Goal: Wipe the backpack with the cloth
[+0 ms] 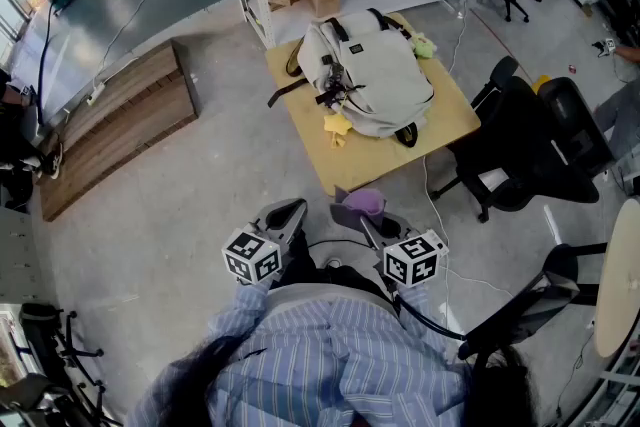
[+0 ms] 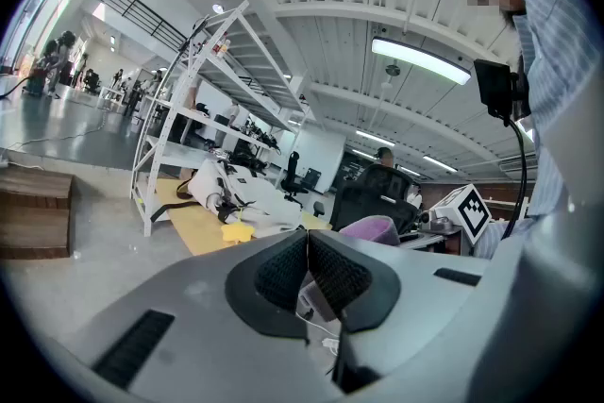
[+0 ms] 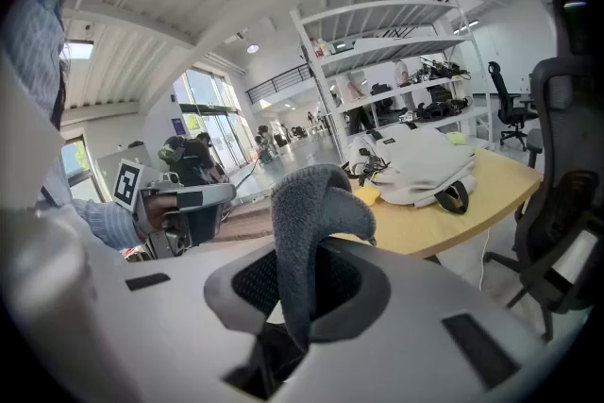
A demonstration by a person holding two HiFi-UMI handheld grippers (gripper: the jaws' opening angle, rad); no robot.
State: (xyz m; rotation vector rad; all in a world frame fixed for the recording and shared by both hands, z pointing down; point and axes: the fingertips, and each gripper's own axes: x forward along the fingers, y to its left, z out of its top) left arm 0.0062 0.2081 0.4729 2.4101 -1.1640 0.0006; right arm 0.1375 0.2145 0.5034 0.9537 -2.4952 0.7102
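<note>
The fingers (image 3: 247, 286) of the right gripper (image 3: 300, 277) were clamped on the cloth (image 3: 311, 212) and those of the left gripper (image 2: 308, 241) pressed together on nothing, both held over the floor (image 1: 200, 205) well apart from the backpack (image 1: 375, 75) lying toward the table's (image 1: 455, 120) far edge.

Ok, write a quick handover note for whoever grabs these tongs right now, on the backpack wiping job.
Grip: the left tongs are shut and empty. The right tongs are shut on the cloth, which folds over above them.
Things: the backpack lies on the wooden table ahead, apart from both tongs.
Done: the cloth is picked up.
Left: step up to the table, bring the cloth onto the backpack and wipe it. No contact yet.
</note>
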